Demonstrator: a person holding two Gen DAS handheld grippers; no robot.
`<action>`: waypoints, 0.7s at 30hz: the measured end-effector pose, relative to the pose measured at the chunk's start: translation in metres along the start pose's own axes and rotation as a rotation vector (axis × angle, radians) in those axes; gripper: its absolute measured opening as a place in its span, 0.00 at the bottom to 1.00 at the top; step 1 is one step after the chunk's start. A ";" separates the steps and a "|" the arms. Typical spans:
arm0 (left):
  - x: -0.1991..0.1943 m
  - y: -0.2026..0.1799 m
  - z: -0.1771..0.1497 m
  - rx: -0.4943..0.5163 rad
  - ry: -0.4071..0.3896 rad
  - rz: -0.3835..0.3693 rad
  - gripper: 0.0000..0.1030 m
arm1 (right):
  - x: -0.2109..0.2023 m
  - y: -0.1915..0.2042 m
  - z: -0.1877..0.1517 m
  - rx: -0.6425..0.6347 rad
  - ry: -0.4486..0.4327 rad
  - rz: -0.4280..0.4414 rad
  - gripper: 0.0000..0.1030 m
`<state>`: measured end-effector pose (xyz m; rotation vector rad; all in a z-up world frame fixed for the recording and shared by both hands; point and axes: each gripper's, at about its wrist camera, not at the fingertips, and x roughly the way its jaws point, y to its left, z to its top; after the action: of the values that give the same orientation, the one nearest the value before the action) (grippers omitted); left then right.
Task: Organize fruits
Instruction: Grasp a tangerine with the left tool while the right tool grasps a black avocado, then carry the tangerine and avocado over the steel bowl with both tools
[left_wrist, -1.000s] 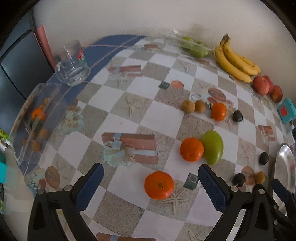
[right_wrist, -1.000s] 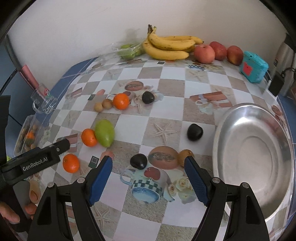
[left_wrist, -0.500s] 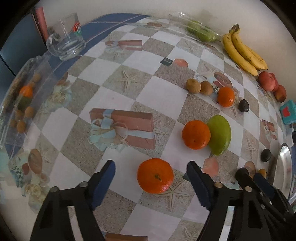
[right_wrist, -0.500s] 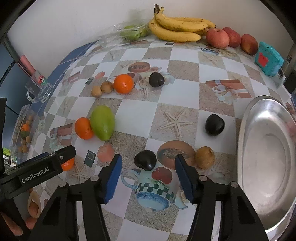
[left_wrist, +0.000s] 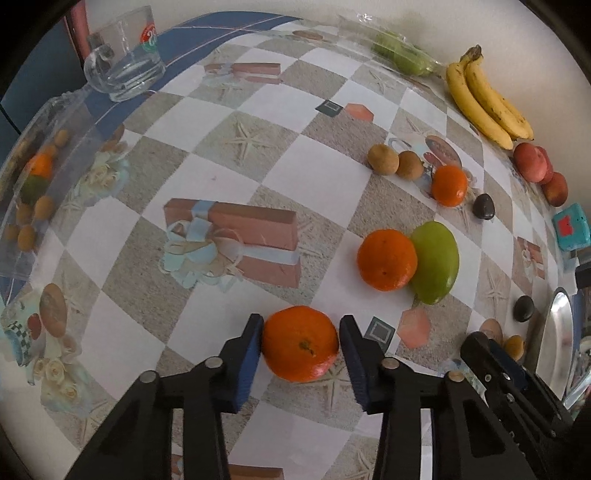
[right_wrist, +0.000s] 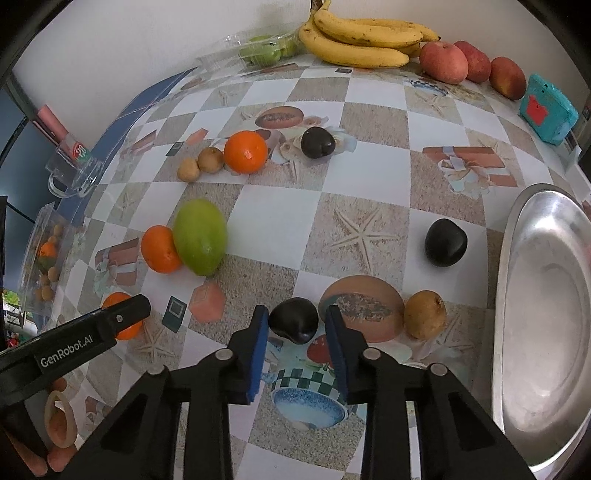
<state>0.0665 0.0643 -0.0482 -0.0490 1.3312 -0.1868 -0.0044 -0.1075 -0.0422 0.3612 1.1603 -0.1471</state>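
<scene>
Below, we are closing the left gripper (left_wrist: 301, 341) on a tangerine (left_wrist: 301, 343) lying on the checked tablecloth (left_wrist: 295, 155), its blue pads touching both sides. We are closing the right gripper (right_wrist: 293, 328) around a dark plum (right_wrist: 294, 320), its pads flanking the fruit closely. "GenRobot.AI" is showing on the left gripper's finger; the glass mug (right_wrist: 72, 171) is bearing a red-green logo, unreadable.
</scene>
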 end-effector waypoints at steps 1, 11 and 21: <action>0.000 0.001 0.000 -0.003 0.000 -0.003 0.41 | 0.000 0.000 0.000 0.001 0.000 0.003 0.29; -0.012 0.011 0.001 -0.030 -0.026 -0.033 0.40 | -0.004 -0.002 0.000 0.012 -0.007 0.025 0.26; -0.039 0.011 0.001 -0.028 -0.091 -0.051 0.40 | -0.024 -0.012 0.004 0.088 -0.036 0.039 0.26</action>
<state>0.0596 0.0820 -0.0118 -0.1137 1.2426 -0.2066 -0.0137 -0.1222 -0.0214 0.4569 1.1129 -0.1707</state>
